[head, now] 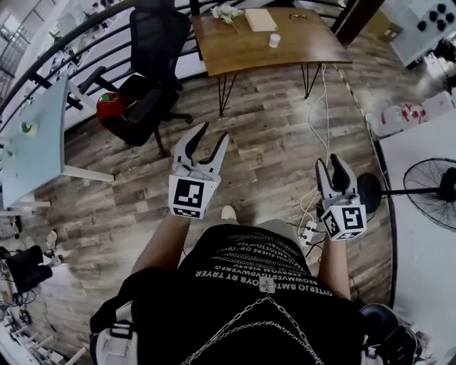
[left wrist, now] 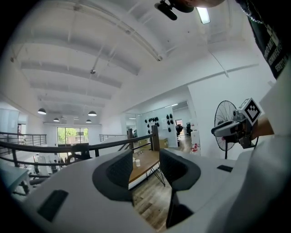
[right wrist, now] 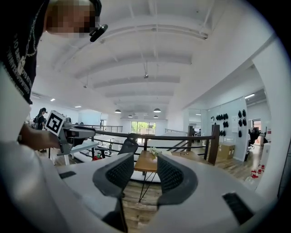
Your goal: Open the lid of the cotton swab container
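The small white cotton swab container (head: 274, 40) stands far off on a wooden table (head: 285, 53) at the top of the head view. In the left gripper view the container (left wrist: 137, 162) shows tiny on that distant table. Both grippers hang in the air in front of the person's body, well short of the table. My left gripper (head: 212, 139) (left wrist: 145, 168) is open with nothing between its jaws. My right gripper (head: 331, 167) (right wrist: 145, 175) is also open and empty. Each gripper shows in the other's view: the right gripper (left wrist: 217, 132) and the left gripper (right wrist: 91, 133).
A black office chair (head: 146, 93) with a red object (head: 114, 107) stands left of the wooden table. Flowers (head: 226, 12) and a flat box (head: 260, 19) lie on it. A white desk (head: 35, 135) is at left, a fan (head: 427, 189) and cables (head: 310, 228) at right.
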A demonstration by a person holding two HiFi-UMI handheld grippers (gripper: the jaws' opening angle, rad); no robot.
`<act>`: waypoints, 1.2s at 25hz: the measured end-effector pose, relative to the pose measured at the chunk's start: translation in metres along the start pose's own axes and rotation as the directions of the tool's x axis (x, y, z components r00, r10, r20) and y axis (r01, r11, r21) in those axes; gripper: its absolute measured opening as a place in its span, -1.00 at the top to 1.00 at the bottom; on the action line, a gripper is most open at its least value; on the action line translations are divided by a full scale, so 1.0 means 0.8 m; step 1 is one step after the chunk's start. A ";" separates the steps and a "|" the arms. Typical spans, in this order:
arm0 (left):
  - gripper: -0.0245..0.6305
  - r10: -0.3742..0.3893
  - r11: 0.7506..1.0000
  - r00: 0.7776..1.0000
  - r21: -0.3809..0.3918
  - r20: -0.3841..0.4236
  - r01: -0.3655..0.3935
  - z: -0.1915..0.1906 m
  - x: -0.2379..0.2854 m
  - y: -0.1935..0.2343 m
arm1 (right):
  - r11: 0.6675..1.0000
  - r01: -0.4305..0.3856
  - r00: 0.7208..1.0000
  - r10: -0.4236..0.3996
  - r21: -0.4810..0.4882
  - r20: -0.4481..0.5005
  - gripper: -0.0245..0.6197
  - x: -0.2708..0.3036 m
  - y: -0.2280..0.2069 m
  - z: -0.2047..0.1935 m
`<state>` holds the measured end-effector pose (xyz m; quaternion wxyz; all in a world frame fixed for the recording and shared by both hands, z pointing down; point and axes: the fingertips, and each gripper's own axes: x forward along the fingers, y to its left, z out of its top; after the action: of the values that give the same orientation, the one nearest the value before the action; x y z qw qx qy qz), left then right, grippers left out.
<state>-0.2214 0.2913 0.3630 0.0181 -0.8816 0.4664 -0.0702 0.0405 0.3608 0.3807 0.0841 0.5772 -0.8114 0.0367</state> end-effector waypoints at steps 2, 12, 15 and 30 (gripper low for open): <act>0.36 -0.005 1.000 1.000 -0.015 0.000 0.005 -0.004 0.006 0.002 | 1.000 0.010 1.000 -0.010 0.001 -0.009 0.46 -0.003 -0.007 -0.001; 0.36 -0.014 1.000 1.000 -0.020 -0.019 0.014 -0.021 0.043 -0.001 | 0.999 0.019 1.000 -0.019 0.030 -0.022 0.45 0.007 -0.043 -0.010; 0.36 -0.006 1.000 0.999 -0.020 -0.033 0.006 -0.023 0.054 0.003 | 0.999 0.007 1.000 -0.007 0.045 -0.014 0.44 0.030 -0.057 -0.015; 0.36 0.014 0.999 0.998 -0.029 -0.061 -0.016 -0.020 0.190 0.012 | 0.996 -0.076 0.997 0.077 0.043 -0.027 0.43 0.160 -0.164 -0.020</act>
<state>-0.1473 0.1613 0.3939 -0.0082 -0.8758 0.4743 -0.0899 0.1247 0.2007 0.4143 0.0821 0.5466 -0.8308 0.0652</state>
